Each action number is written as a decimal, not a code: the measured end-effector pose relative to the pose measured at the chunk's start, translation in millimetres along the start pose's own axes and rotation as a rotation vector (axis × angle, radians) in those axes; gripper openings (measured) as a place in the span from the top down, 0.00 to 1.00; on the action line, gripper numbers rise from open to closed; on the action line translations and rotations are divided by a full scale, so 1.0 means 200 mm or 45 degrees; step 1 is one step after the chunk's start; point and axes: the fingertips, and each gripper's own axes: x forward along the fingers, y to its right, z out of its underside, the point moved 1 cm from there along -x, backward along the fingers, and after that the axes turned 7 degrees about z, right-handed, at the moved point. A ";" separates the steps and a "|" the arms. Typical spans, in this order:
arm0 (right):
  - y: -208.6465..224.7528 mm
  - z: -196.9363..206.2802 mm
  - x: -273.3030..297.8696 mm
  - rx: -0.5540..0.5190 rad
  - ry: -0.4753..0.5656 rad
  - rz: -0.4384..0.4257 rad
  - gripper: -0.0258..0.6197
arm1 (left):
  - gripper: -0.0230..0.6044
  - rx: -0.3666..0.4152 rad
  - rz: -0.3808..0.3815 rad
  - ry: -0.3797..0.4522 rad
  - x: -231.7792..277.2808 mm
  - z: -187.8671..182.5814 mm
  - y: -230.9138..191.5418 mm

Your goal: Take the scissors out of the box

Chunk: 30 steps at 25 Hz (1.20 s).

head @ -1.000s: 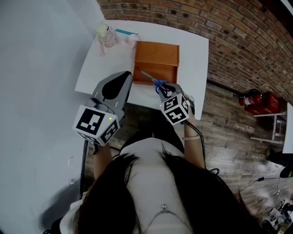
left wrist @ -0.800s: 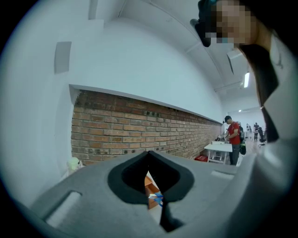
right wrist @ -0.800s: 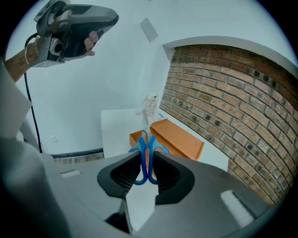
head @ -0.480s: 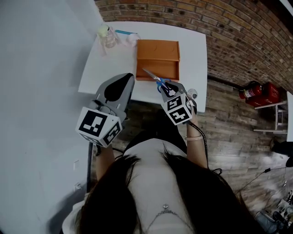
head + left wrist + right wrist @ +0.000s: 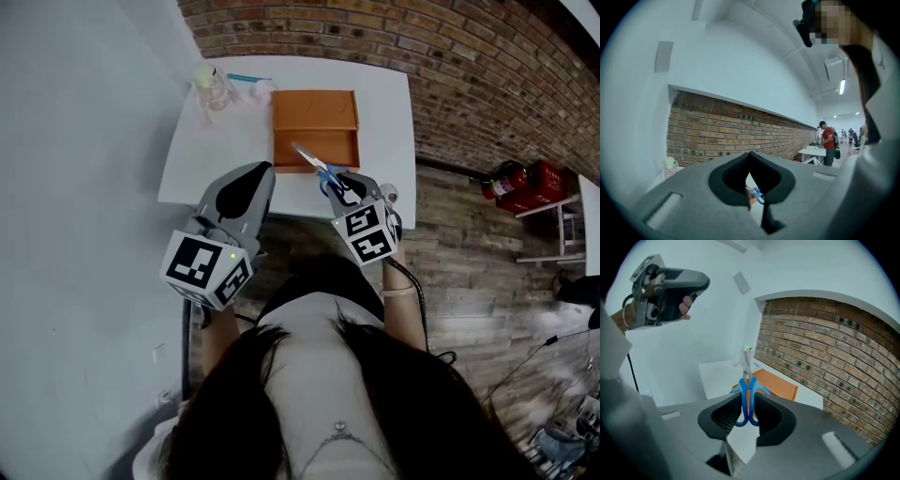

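The right hand-held gripper (image 5: 748, 395) clamps the scissors (image 5: 751, 386) by their blue handles, with the blades pointing ahead over the box (image 5: 315, 111). Hold firmly and carry them sideways onto bare worktop (image 5: 220, 150), leaving the closed, empty left hand-held gripper (image 5: 265, 171) aside.

So the scissors (image 5: 319, 166) are blue-handled with plain silver blades, and the blades are staying shut. They're hanging in the air, handle loops pinched in the right gripper (image 5: 342, 183), tips pointing out over the near wall of the box (image 5: 316, 111). The box is an orange rectangular one, sitting flat and open on the white tabletop, right of the middle.
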 end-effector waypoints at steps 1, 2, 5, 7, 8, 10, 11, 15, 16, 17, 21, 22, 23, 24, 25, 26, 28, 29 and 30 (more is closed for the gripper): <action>0.01 -0.01 -0.01 0.013 0.010 0.006 0.81 | 0.96 -0.002 0.002 0.002 0.00 0.00 0.00; 0.01 -0.01 -0.01 0.023 0.015 0.010 0.81 | 0.96 -0.004 0.003 0.005 0.00 0.00 0.00; 0.04 -0.03 -0.03 0.043 0.040 0.018 0.81 | 0.96 -0.007 0.001 0.013 0.01 0.00 0.00; 0.06 -0.03 -0.05 0.062 0.064 0.024 0.81 | 0.96 -0.003 0.004 0.015 0.03 -0.01 0.01; 0.07 -0.04 -0.06 0.071 0.074 0.028 0.81 | 0.96 0.000 0.005 0.016 0.04 -0.01 0.03; 0.09 -0.04 -0.09 0.084 0.091 0.031 0.81 | 0.96 0.003 0.005 0.017 0.05 -0.01 0.05; 0.10 -0.04 -0.10 0.086 0.100 0.031 0.81 | 0.96 0.003 0.003 0.018 0.05 -0.02 0.06; 0.13 -0.05 -0.17 0.086 0.132 0.023 0.81 | 0.96 -0.006 -0.018 0.020 0.07 -0.02 0.13; 0.13 -0.04 -0.19 0.087 0.139 0.020 0.81 | 0.96 -0.008 -0.022 0.021 0.07 -0.02 0.15; 0.14 -0.04 -0.21 0.087 0.146 0.018 0.81 | 0.96 -0.010 -0.024 0.021 0.07 -0.02 0.17; 0.15 -0.04 -0.30 0.067 0.183 0.010 0.81 | 0.96 -0.011 -0.031 0.023 0.08 -0.02 0.27; 0.15 -0.04 -0.33 0.059 0.193 0.007 0.81 | 0.96 -0.011 -0.034 0.023 0.08 -0.02 0.29; 0.15 -0.04 -0.35 0.052 0.202 0.003 0.81 | 0.96 -0.011 -0.037 0.023 0.08 -0.02 0.31; 0.15 -0.03 -0.38 0.047 0.209 -0.001 0.81 | 0.96 -0.013 -0.040 0.023 0.08 -0.02 0.34; 0.15 -0.03 -0.40 0.044 0.216 -0.005 0.81 | 0.96 -0.015 -0.042 0.022 0.08 -0.01 0.36; 0.15 -0.03 -0.42 0.042 0.222 -0.010 0.81 | 0.96 -0.017 -0.044 0.020 0.08 -0.01 0.38; 0.15 -0.02 -0.46 0.044 0.237 -0.018 0.81 | 0.96 -0.017 -0.049 0.015 0.08 -0.01 0.43; 0.15 -0.01 -0.48 0.048 0.244 -0.022 0.81 | 0.96 -0.017 -0.053 0.012 0.08 0.00 0.45; 0.15 -0.01 -0.50 0.055 0.252 -0.026 0.81 | 0.96 -0.019 -0.057 0.008 0.08 0.00 0.47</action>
